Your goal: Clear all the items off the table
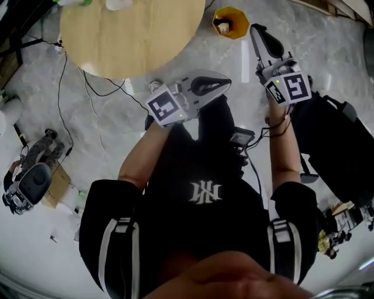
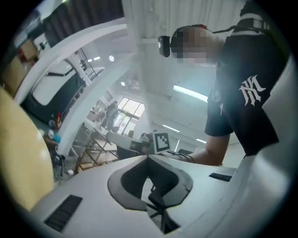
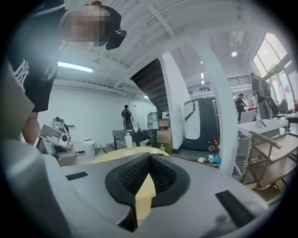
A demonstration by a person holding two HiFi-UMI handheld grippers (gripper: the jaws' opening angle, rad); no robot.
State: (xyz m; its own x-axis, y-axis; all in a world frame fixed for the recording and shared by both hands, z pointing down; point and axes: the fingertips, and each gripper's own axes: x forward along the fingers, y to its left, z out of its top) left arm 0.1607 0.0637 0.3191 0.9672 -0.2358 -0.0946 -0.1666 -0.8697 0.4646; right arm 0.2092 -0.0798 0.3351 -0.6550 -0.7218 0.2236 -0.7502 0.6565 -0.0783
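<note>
Items (image 1: 118, 4): being seen at the table's (image 1: 131, 47) far edge, beyond both grippers.
Right gripper (image 3: 149, 159): being held closed, empty, and being aimed straight at a bottle (image 3: 128, 139).
Left gripper (image 2: 149, 160): being held closed, empty, and being pointed past the table.

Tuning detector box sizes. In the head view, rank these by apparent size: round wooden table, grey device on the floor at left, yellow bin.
1. Round light-wood table: cropped at the top, still largest.
2. Grey device lying on the floor.
3. Yellow octagonal bin: clearly smallest.
</note>
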